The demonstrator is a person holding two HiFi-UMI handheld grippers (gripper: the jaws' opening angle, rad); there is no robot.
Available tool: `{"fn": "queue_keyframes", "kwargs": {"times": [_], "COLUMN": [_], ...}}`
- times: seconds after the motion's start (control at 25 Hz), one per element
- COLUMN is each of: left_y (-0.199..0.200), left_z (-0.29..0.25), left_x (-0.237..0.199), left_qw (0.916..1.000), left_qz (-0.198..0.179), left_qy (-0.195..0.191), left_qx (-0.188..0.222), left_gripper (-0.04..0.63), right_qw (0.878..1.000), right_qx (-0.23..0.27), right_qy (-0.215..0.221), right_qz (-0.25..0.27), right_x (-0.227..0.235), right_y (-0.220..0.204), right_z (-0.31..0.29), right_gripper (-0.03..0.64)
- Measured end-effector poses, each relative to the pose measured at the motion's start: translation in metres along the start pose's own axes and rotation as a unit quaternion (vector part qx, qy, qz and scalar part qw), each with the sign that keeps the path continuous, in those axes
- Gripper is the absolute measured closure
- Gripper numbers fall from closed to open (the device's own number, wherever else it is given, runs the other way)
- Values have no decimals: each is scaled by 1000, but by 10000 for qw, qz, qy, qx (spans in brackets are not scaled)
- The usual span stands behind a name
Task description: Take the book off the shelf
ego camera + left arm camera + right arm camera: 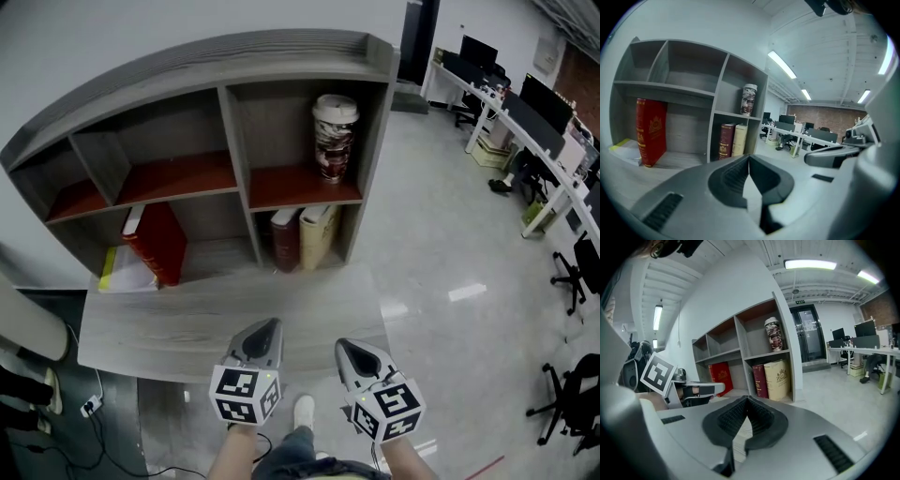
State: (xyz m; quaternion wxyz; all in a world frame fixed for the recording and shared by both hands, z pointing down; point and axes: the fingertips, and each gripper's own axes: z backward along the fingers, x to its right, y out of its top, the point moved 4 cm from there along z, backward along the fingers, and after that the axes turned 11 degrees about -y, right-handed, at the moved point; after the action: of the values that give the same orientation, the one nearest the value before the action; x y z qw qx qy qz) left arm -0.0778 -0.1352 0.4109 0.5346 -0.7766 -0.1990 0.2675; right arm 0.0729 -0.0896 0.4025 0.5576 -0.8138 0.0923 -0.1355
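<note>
A grey wooden shelf stands on a low grey table. In its lower right compartment a dark red book stands upright beside a cream book. A larger bright red book leans in the lower middle compartment. My left gripper and right gripper hover side by side over the table's front edge, both shut and empty, well short of the books.
A patterned paper cup with a lid stands in the upper right compartment. Yellow and white papers lie left of the bright red book. Office desks and chairs fill the room to the right.
</note>
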Motion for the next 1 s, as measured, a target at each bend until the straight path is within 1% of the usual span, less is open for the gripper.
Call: {"fn": "queue_keyframes", "kwargs": {"times": [0.52,0.8,1.0], "left_y": [11,12,11], "left_z": [-60,-86,-102], "left_x": [-51,-77,-93], "left_qw": [9996,9993,9989], "left_qz": [30,39,22], "left_qy": [-139,-143,-109], "left_qx": [-229,-352,-454], "left_gripper": [583,581,575], "right_qw": [9996,9990,9983], "right_qx": [-240,-419,-584], "right_qy": [-131,-120,-13], "right_qz": [-9,5,-41], "right_x": [14,17,14], "right_y": [14,15,14], "right_z": [-69,-107,-130], "right_gripper": [609,609,609]}}
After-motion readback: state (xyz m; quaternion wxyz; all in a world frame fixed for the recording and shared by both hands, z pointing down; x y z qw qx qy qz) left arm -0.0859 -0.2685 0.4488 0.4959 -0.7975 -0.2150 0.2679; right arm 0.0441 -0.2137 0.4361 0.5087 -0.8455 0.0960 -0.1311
